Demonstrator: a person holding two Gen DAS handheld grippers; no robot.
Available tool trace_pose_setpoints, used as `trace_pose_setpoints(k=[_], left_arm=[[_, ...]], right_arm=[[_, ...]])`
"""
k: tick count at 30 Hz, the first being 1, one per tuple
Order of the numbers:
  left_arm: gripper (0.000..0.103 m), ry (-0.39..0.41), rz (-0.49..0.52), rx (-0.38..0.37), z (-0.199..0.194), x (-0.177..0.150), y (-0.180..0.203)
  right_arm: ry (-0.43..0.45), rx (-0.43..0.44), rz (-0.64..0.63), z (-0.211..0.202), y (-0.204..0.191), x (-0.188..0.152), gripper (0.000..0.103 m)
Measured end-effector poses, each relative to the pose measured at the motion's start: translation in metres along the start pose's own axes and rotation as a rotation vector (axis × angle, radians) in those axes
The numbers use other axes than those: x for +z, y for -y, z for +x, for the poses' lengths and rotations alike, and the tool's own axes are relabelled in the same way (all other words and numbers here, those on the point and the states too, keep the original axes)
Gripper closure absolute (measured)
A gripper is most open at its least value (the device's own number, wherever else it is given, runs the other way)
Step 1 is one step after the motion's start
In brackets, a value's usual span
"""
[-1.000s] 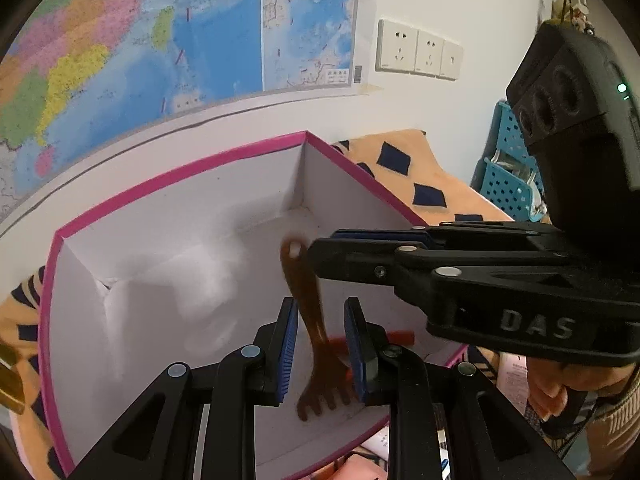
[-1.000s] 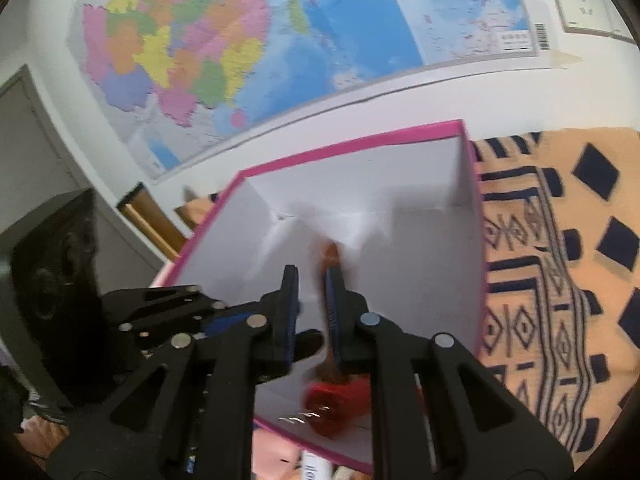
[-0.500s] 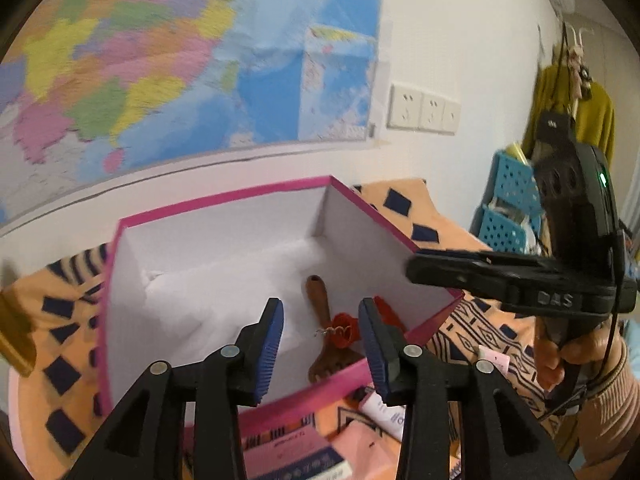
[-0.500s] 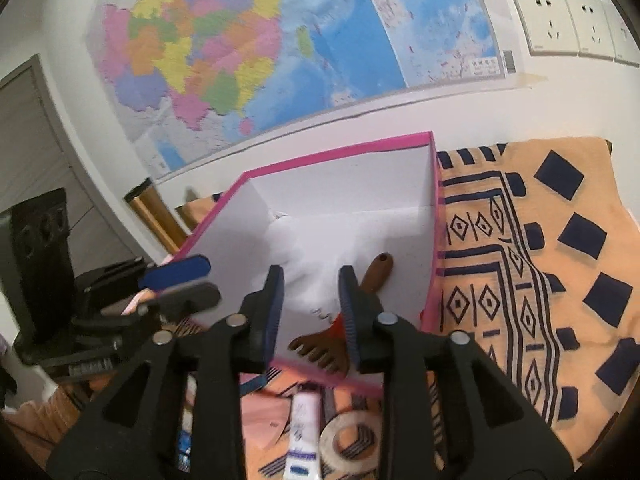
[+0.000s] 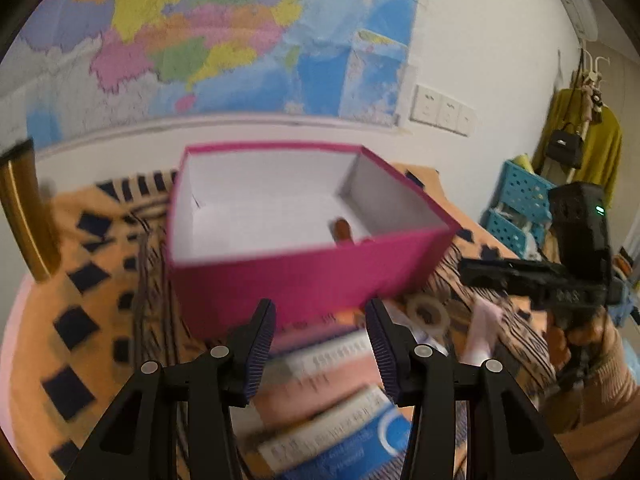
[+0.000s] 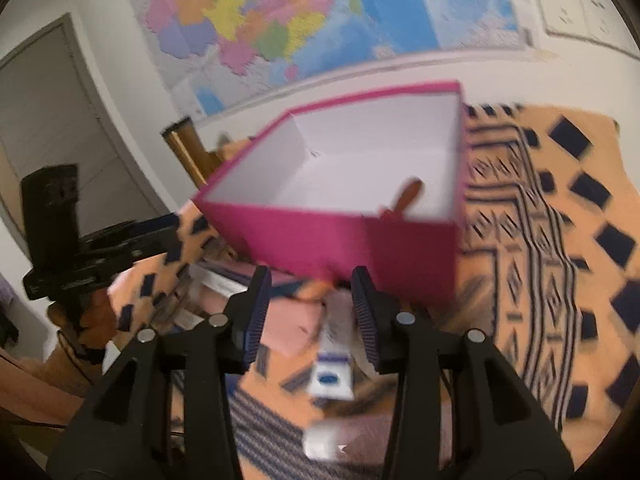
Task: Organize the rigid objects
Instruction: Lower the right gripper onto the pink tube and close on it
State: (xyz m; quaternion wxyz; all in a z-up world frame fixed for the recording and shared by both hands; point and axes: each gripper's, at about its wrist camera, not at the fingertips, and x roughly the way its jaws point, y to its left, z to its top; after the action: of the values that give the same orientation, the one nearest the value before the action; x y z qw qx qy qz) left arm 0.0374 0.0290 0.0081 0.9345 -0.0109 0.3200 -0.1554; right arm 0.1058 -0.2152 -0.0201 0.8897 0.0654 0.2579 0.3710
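In the left wrist view, a gold-brown post (image 5: 24,216) stands at the far left against the wall. The counter's orange cloth (image 5: 60,312) with dark squares spreads below it. A map (image 5: 224,40) hangs on the wall above. The pink box (image 5: 304,280), white inside, sits on the cloth at centre, open on top. The brown handle of a comb (image 5: 342,230) shows inside it, near the right wall. The left tongs (image 5: 320,344) hover in front of the box, outside it, jaws part open and just widened, with nothing between the pads. Under them lie blurred flat packs, one blue and white (image 5: 340,444). A tape roll (image 5: 426,312) lies just right of the box's near corner. Further right, the right tongs (image 5: 480,274) are seen side-on, held by a hand (image 5: 576,336) in a tan sleeve. Blue crates (image 5: 520,204) stand behind.

In the right wrist view, the left tongs' black body (image 6: 80,256) shows at the left edge. The box (image 6: 360,244) sits at centre, the comb (image 6: 406,196) leaning inside toward its near right corner. The right tongs (image 6: 310,312) hang in front of the box's near wall, jaws part open, just widened, gripping nothing. A white tube (image 6: 332,364) with a blue label lies on the cloth (image 6: 560,240) below the gap between them, untouched. A pink pack (image 6: 292,328) lies beside it, to the left. Wall sockets (image 6: 580,12) sit at the upper right.
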Motion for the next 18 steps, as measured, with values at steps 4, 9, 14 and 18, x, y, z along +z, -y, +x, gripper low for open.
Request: trace_pose_setpoints(k=[4,9,14,18], left_arm=[[0.056,-0.039,0.019,-0.093,0.004,-0.018,0.022],[0.056,-0.087,0.061,-0.217,0.017,-0.031,0.059],[0.056,-0.170,0.089,-0.299,0.040,-0.041,0.087],[0.058,-0.251,0.082,-0.340,0.060,-0.048,0.101]], right_arm=[[0.005,-0.107,0.091,-0.014,0.031,-0.019,0.051],[-0.007,-0.218,0.222,-0.032,0.074,-0.043,0.051],[-0.024,-0.244,0.276,-0.039,0.095,-0.058,0.051],[-0.044,-0.251,0.289,-0.035,0.101,-0.064,0.051]])
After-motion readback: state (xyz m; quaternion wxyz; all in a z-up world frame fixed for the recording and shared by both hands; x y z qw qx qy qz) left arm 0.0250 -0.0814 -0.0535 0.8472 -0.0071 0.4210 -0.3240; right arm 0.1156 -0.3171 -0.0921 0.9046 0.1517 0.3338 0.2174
